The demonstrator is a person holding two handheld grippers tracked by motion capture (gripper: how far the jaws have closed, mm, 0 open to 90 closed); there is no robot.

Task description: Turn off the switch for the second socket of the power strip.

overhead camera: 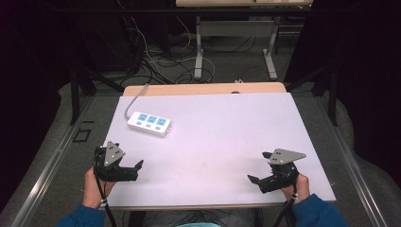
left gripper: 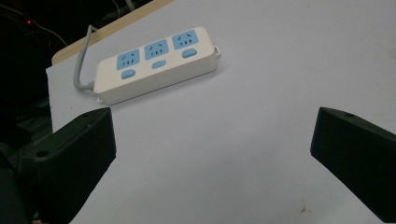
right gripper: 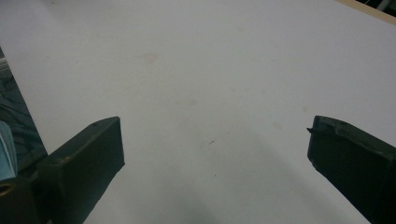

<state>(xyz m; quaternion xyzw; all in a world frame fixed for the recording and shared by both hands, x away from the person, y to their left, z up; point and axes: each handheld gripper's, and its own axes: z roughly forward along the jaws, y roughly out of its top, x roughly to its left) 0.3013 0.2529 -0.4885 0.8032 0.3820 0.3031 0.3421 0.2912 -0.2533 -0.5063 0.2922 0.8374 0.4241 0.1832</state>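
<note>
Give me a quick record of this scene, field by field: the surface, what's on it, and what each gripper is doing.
surface: white sheet over a wooden table
object: white power strip with three blue sockets, grey cord running off the far edge
object position: far left part of the sheet, lying flat
left gripper: open, near left edge, holding nothing, closer to the strip
right gripper: open, near right edge, holding nothing
contact: neither gripper touches the strip
</note>
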